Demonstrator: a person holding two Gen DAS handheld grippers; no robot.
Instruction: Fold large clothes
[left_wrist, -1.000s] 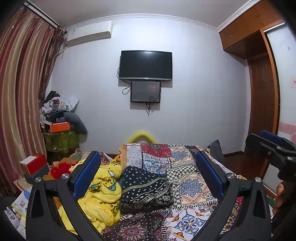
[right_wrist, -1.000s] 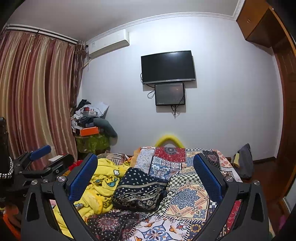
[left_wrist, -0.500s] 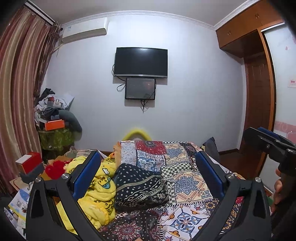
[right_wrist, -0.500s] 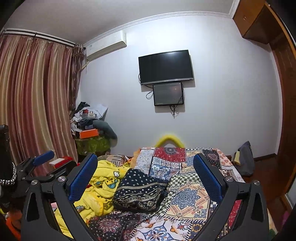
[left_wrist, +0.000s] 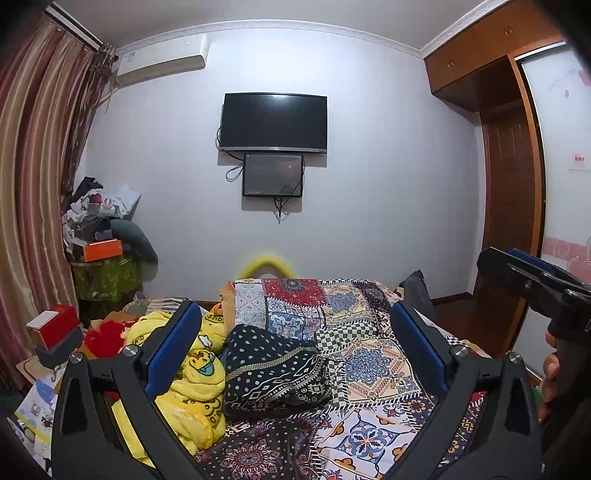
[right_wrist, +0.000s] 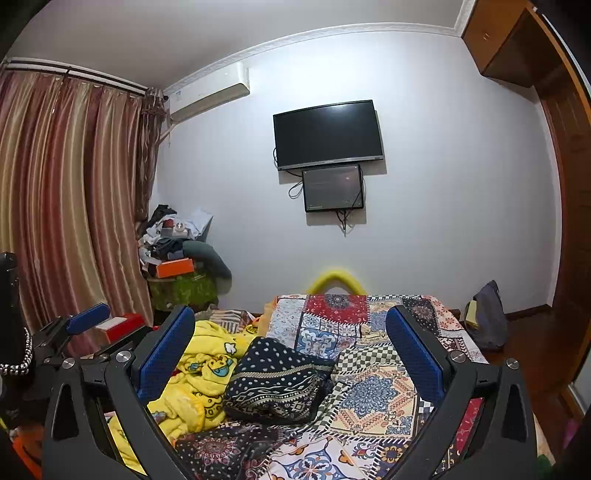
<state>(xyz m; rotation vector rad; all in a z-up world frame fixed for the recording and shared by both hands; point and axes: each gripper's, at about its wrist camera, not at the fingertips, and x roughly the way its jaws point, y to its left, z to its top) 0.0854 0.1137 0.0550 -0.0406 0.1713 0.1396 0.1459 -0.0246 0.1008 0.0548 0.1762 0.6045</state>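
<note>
Between and just past the spread fingers of the left claw and right claw, both holding nothing, a dark dotted cloth lies folded on the bed.

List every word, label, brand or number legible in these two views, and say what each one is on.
No text can be read in either view.
Small red-and-white sticker on the white wardrobe door: print too small.
White wall air conditioner: blue label at its left end, blurred.
Black wall television: small mark on its bottom bezel, illegible.
Yellow cartoon-print blanket: drawings only, no letters made out.
</note>
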